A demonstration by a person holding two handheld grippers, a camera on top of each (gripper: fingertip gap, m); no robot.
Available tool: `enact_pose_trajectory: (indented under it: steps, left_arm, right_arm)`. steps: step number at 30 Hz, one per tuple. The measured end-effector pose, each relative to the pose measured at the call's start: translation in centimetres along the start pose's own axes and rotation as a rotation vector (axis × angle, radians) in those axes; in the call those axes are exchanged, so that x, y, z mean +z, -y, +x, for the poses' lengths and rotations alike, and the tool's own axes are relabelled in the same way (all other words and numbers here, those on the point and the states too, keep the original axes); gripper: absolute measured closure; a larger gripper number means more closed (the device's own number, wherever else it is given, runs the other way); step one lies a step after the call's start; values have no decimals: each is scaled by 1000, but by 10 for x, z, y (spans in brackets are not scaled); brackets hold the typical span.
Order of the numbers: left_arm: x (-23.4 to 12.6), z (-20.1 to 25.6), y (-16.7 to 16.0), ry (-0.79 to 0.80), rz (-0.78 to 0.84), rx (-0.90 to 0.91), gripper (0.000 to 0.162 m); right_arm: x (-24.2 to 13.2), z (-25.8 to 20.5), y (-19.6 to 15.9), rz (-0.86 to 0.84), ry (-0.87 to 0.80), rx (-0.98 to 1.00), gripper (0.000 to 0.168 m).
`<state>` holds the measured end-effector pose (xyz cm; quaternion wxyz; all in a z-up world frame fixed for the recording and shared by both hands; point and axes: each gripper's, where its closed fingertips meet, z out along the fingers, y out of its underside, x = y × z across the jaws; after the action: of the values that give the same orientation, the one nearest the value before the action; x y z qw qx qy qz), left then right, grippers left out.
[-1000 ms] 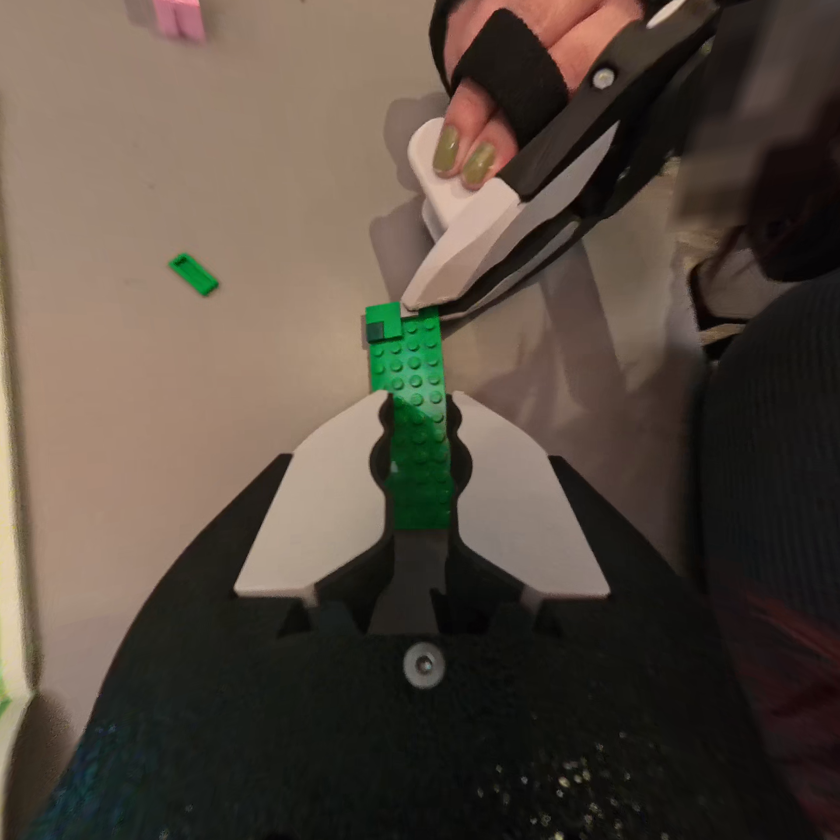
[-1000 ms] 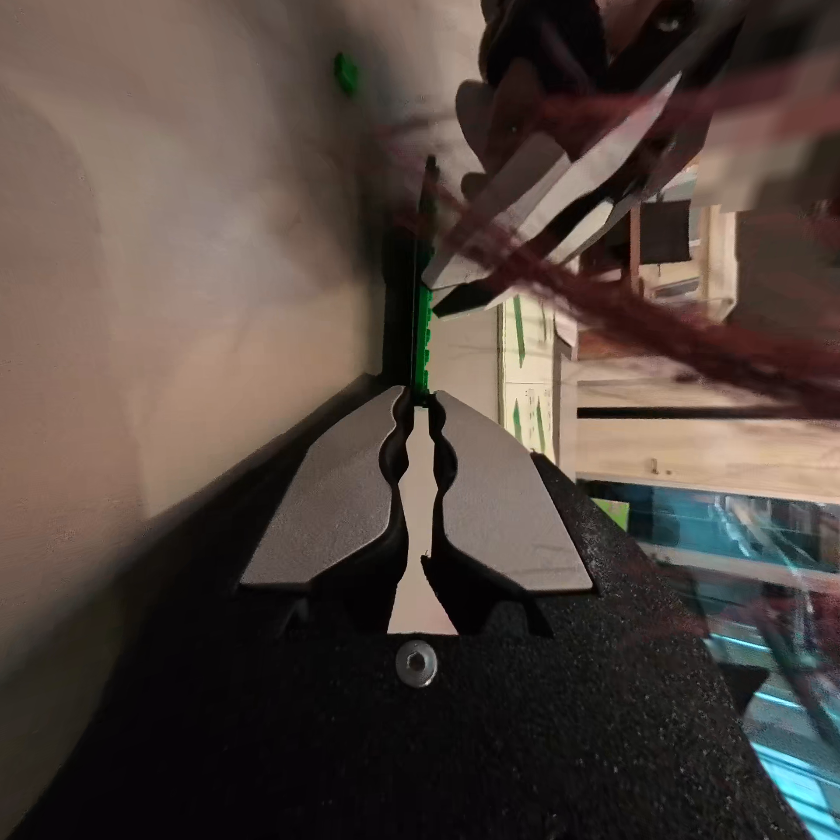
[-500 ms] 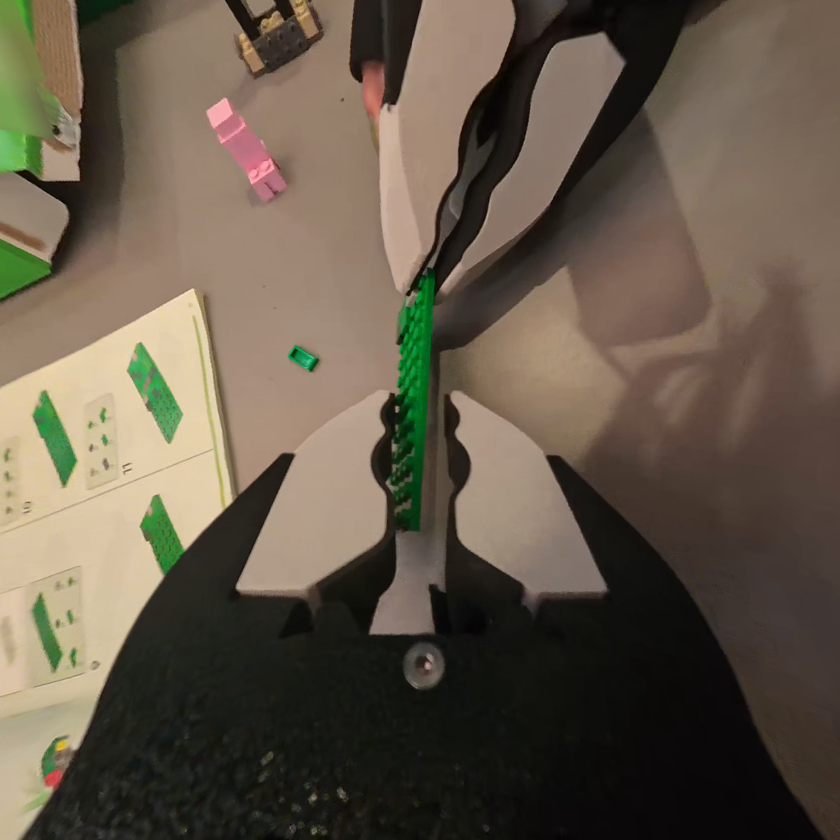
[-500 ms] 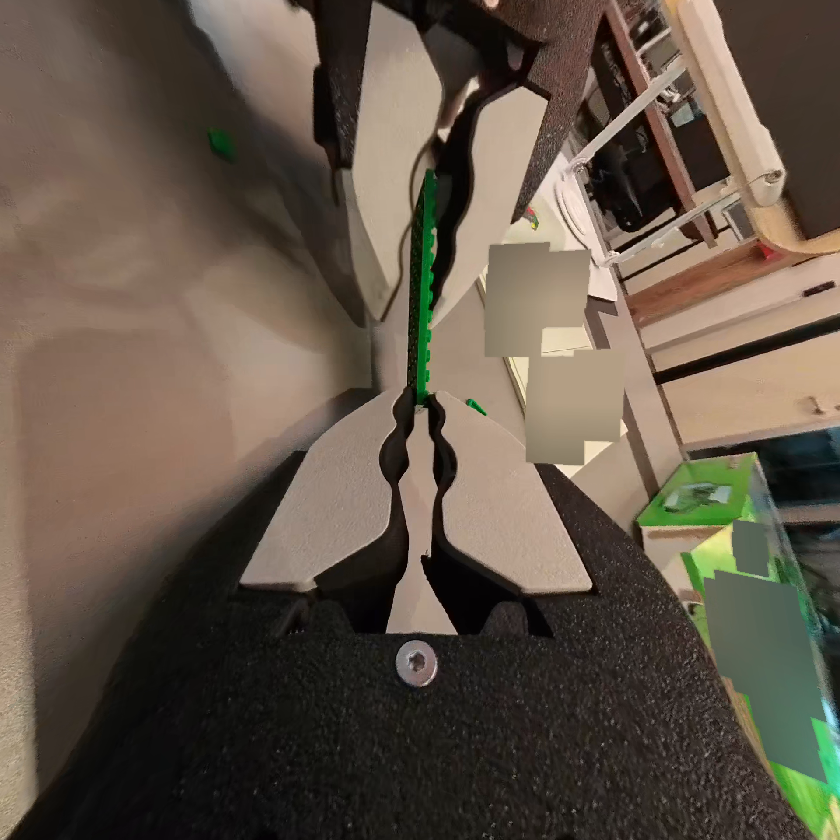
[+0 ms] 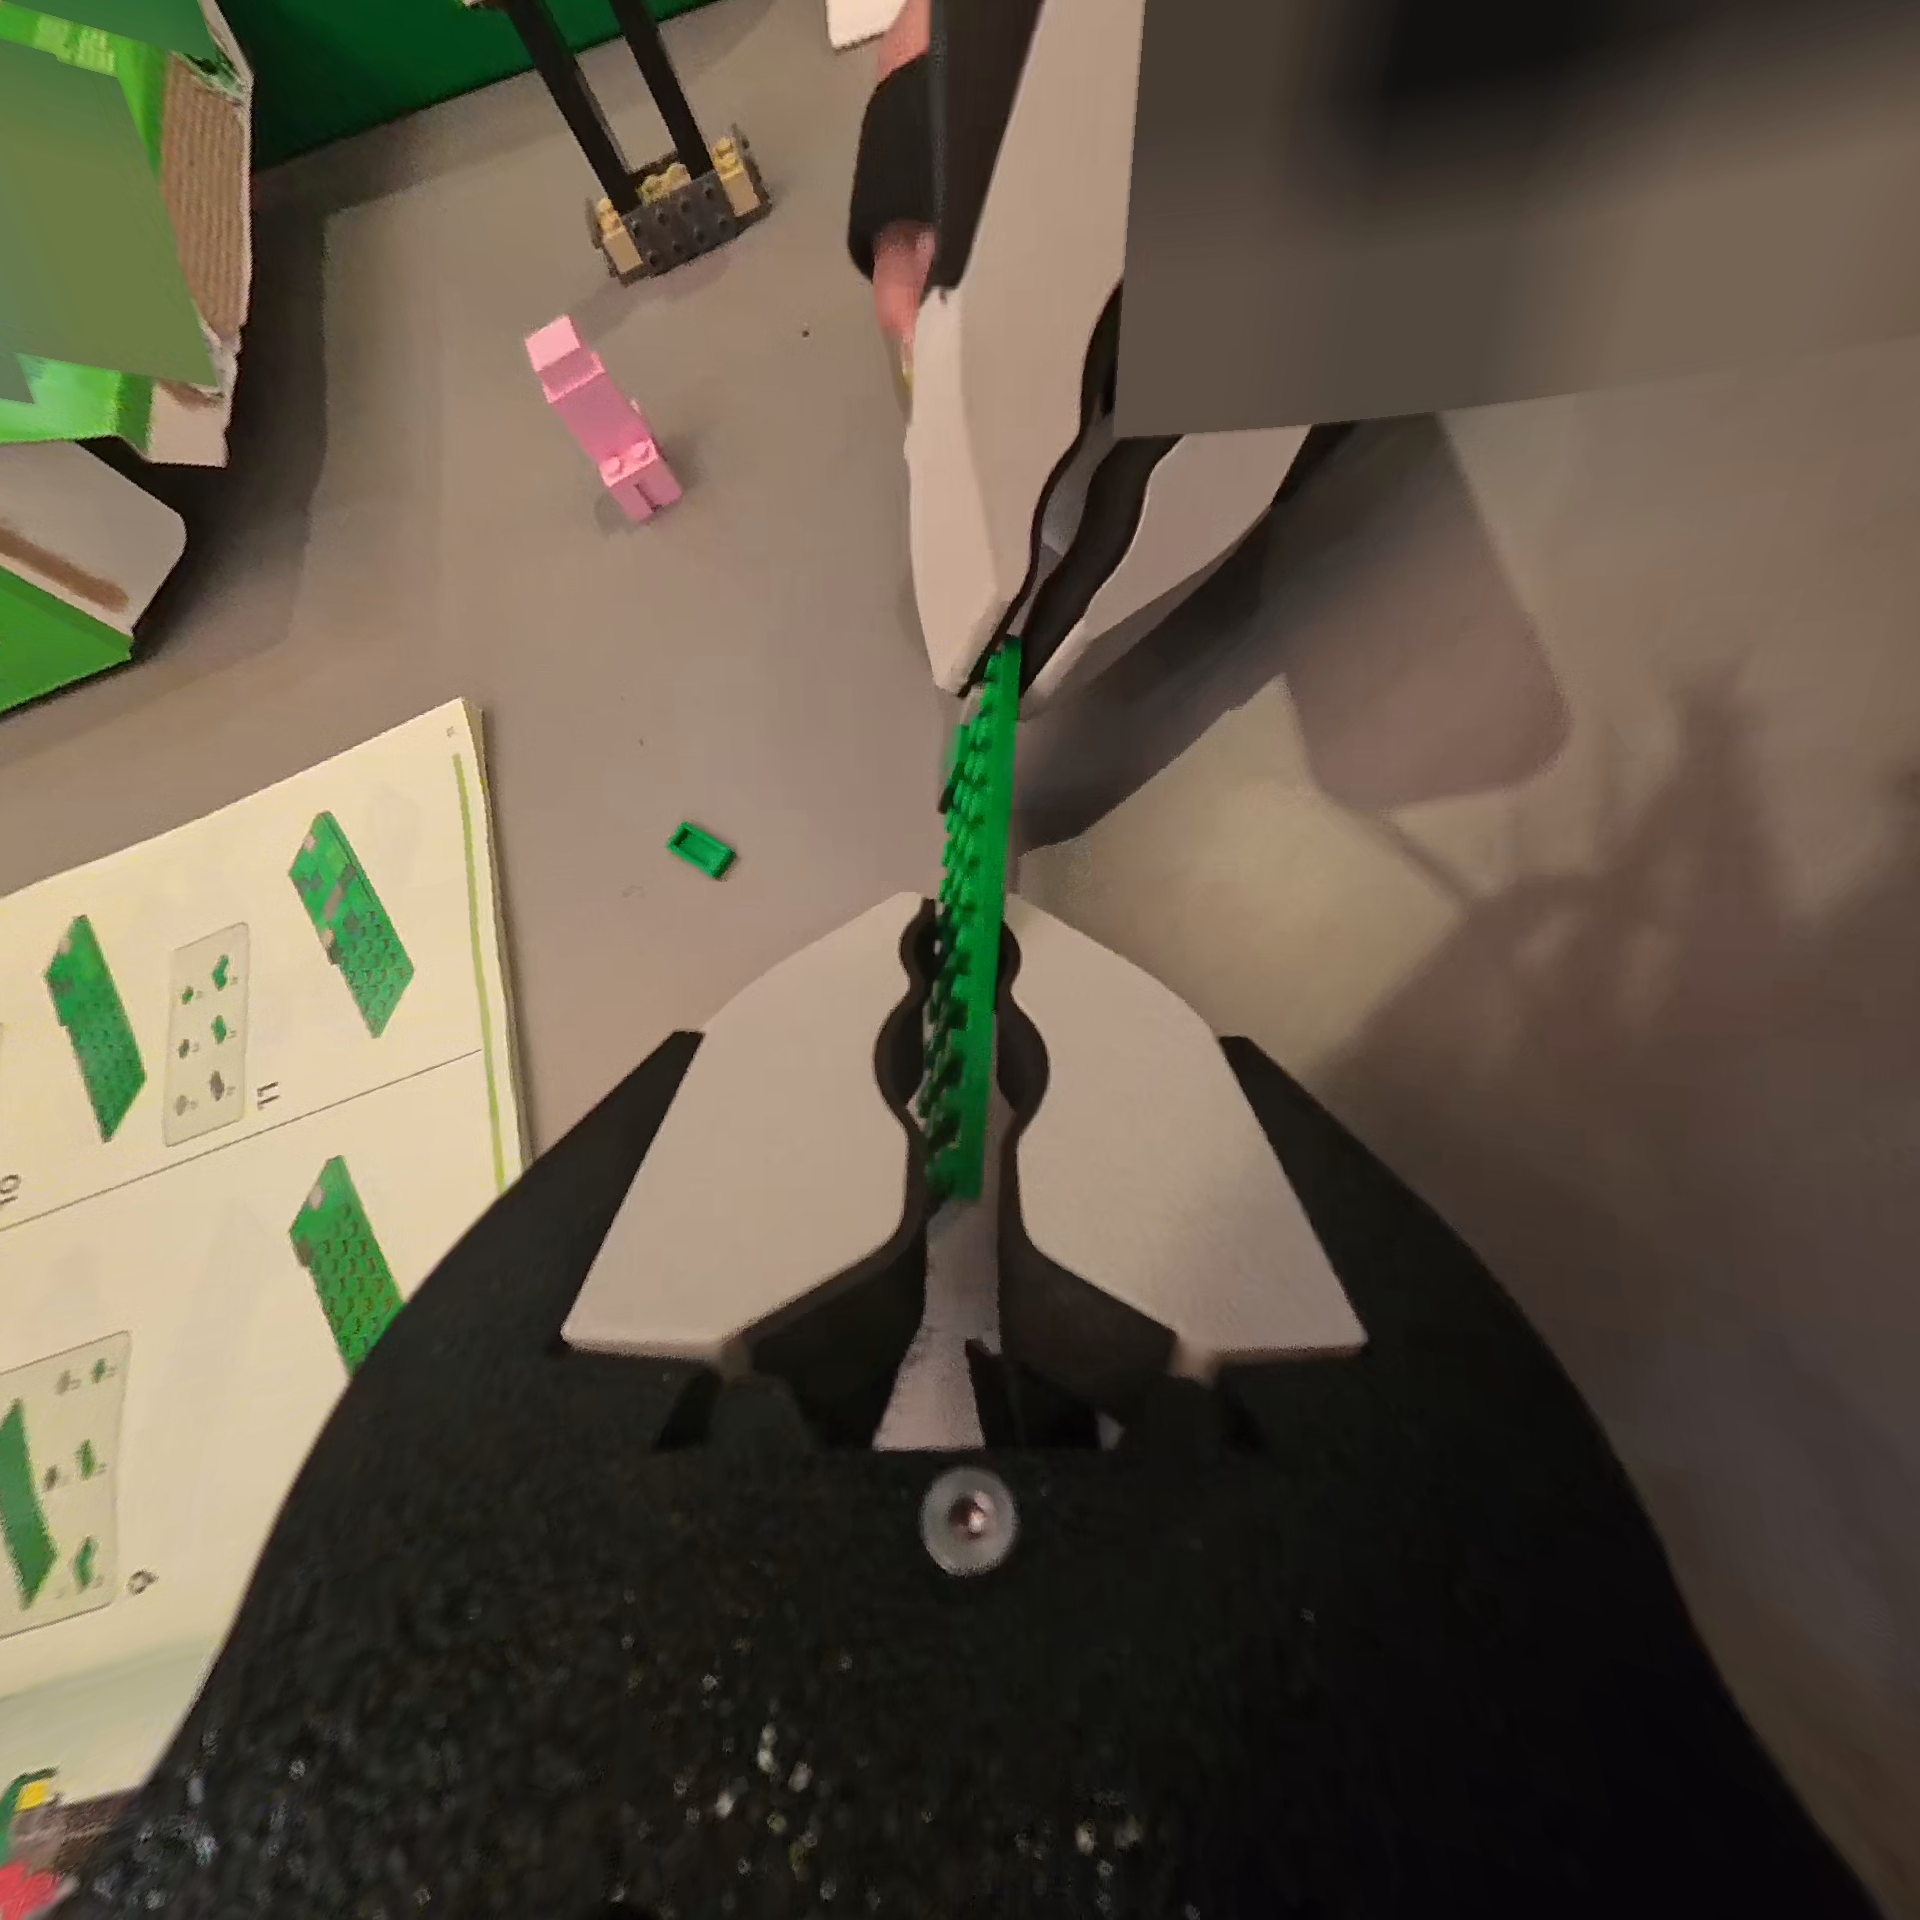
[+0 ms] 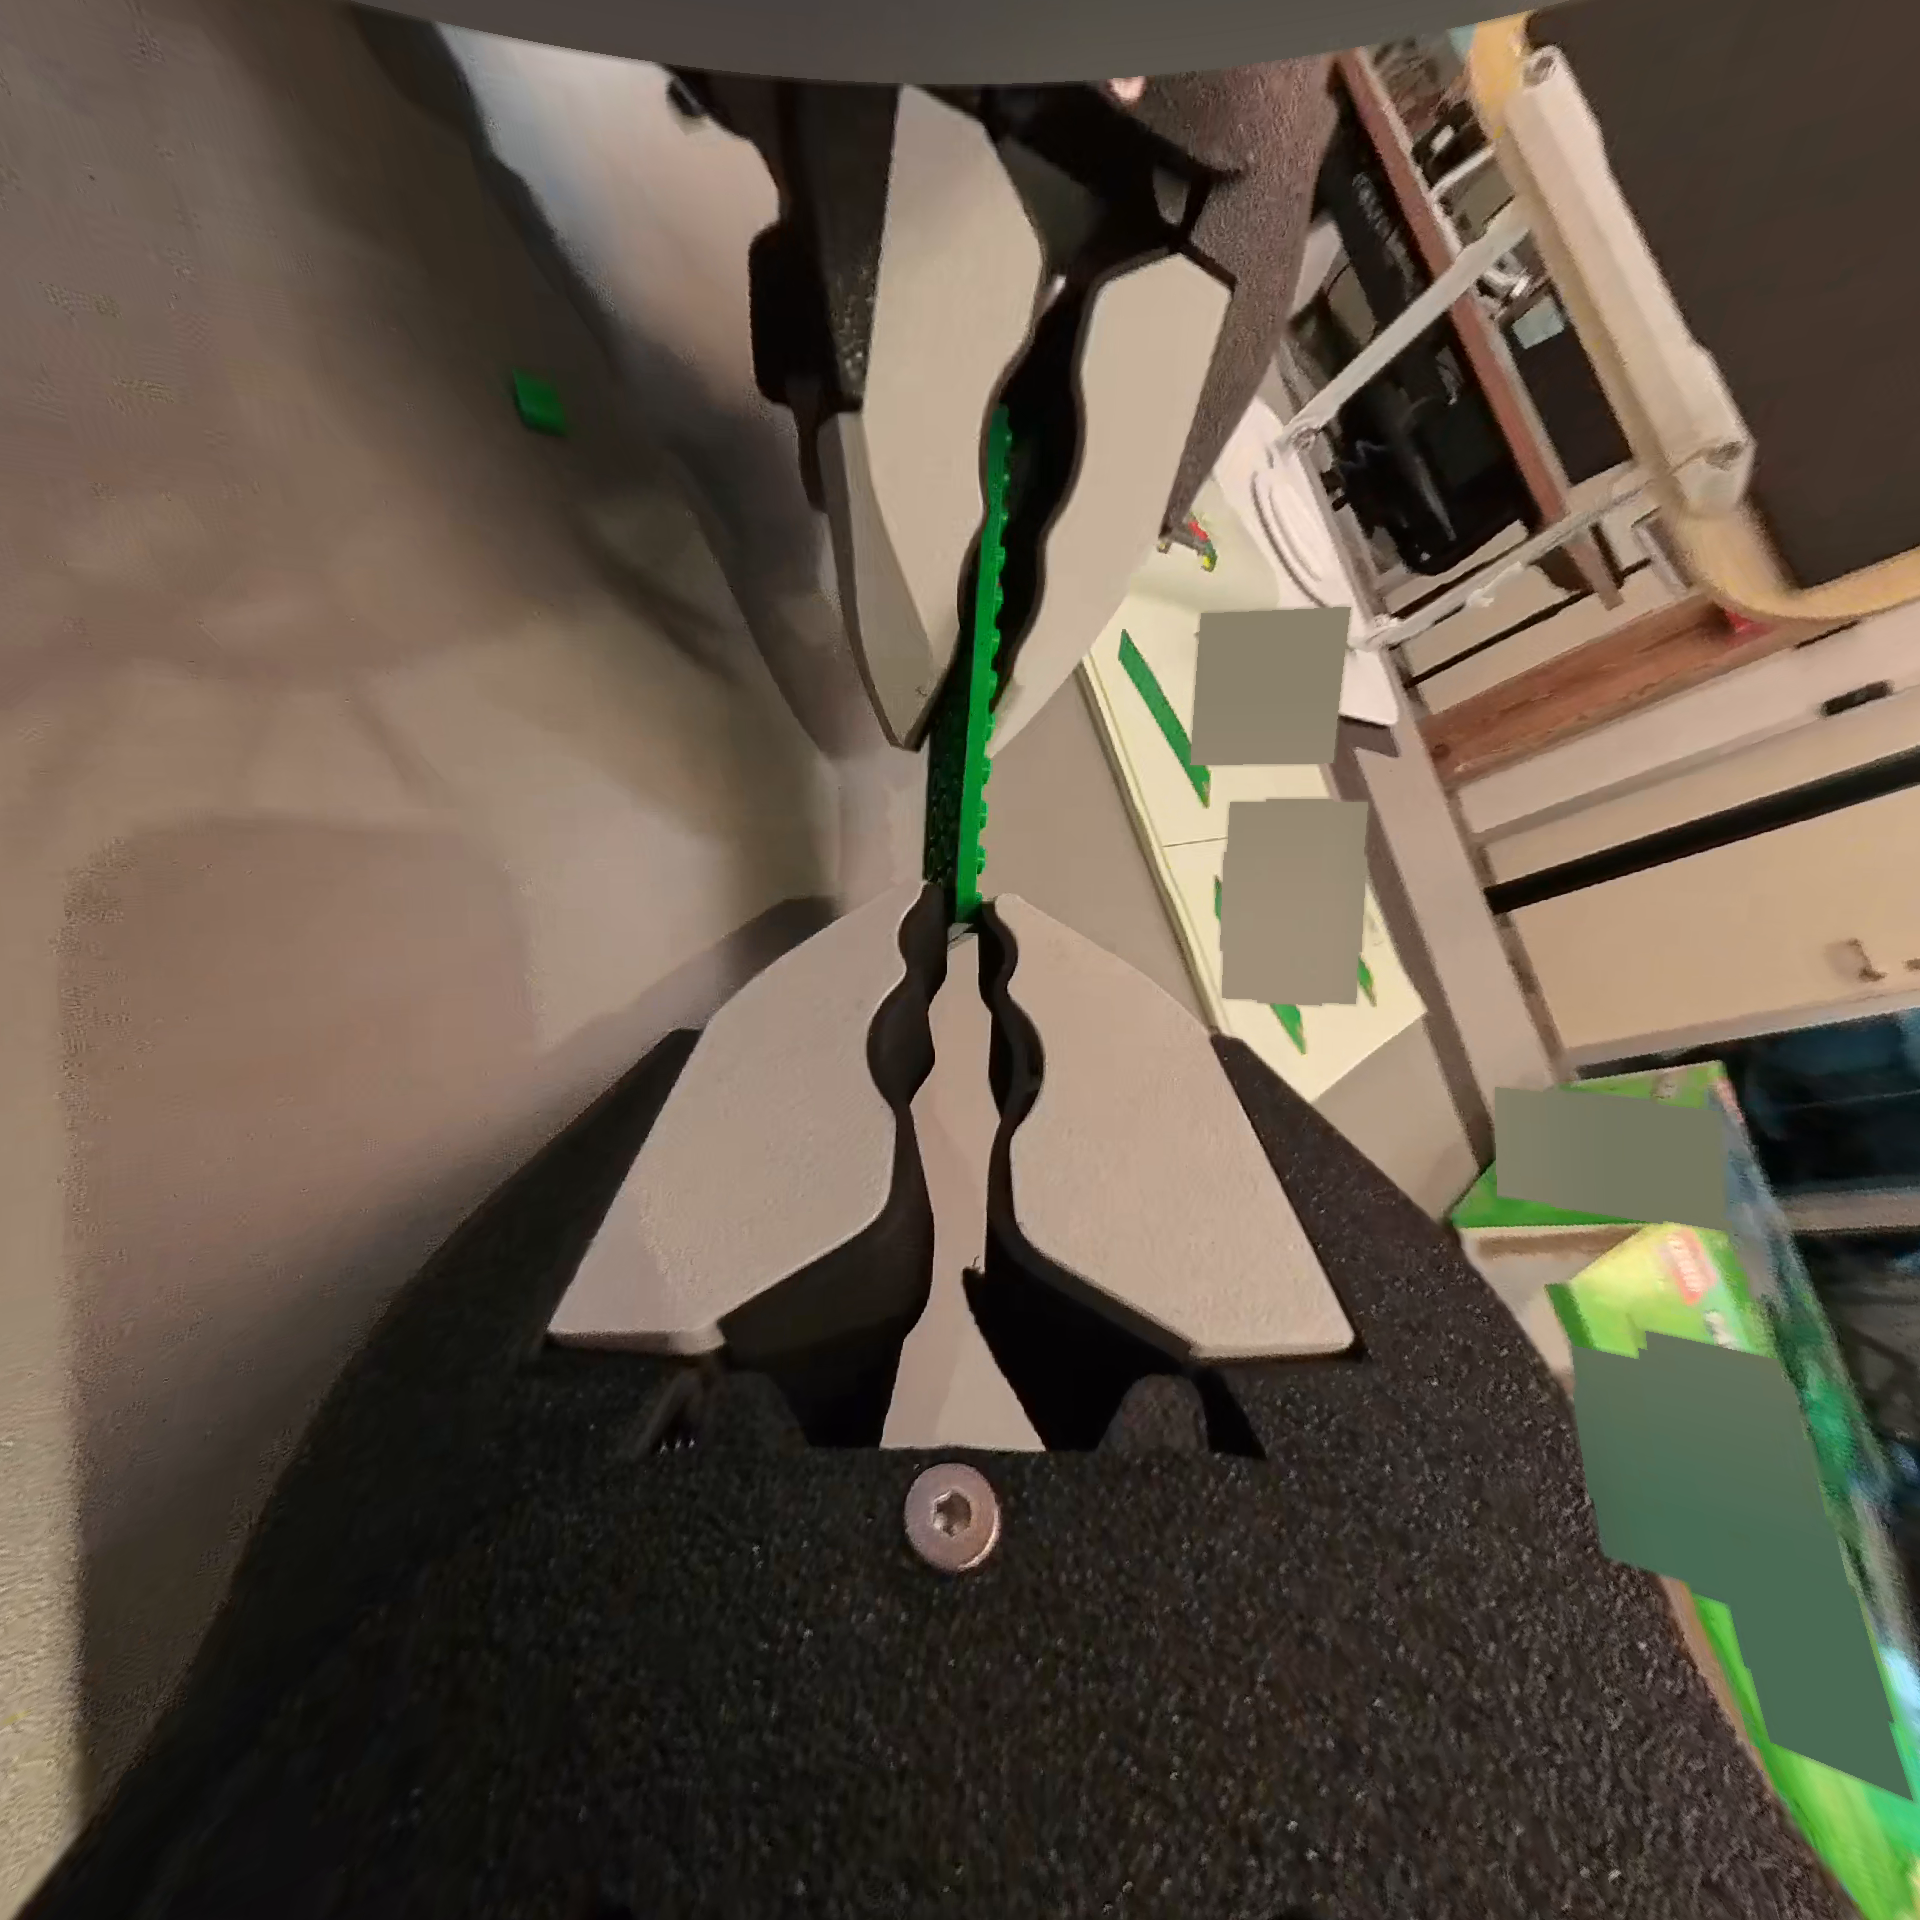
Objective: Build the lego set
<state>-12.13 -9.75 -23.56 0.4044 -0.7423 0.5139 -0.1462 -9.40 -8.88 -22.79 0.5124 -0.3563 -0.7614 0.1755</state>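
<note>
dim indoor light throws soft shadows across the grey table (image 5: 1455, 935). edges bend with wide-angle distortion and look slightly blurred.

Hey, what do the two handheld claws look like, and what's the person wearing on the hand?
Both the left claw and right claw have a grainy black body, a silver screw at the centre, and two pale grey fingers with wavy black inner edges. The hand wears a black fingerless glove.

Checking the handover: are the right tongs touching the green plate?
Touching. In the right wrist view, the right tongs pinch the near end of the green plate between their tips; the left tongs clamp its far end.
</note>
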Motion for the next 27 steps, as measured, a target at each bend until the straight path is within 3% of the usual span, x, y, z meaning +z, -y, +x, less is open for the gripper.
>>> enact_pose_trajectory:
  steps: [2, 6, 8, 9, 12, 18, 22, 25, 27]
  left_arm:
    - [-3, -1, 2, -34, 24, -71, 148]
    - [-6, 5, 7, -196, 77, -305, 104]
    - [-8, 11, 13, -307, 120, -439, 94]
    - [-9, 14, 15, -352, 130, -482, 95]
    - [-11, 17, 18, -389, 147, -509, 118]
    - [-11, 16, 15, -356, 119, -507, 122]
    - [-11, 13, 15, -358, 147, -539, 124]
    - [-13, 13, 16, -367, 160, -540, 125]
    - [-14, 15, 17, -377, 166, -532, 125]
  right_arm:
    - [-1, 3, 1, -1, -43, -63, 163]
    - [-5, 6, 7, 24, -103, -175, 163]
    - [-7, 8, 11, 37, -152, -247, 163]
    - [-8, 10, 12, 40, -177, -285, 163]
    - [-10, 11, 13, 34, -201, -322, 163]
    - [-9, 10, 14, 34, -203, -339, 163]
    - [-9, 12, 15, 66, -195, -215, 162]
    - [-10, 14, 17, 99, -137, -51, 140]
    - [-10, 15, 15, 103, -132, -34, 139]
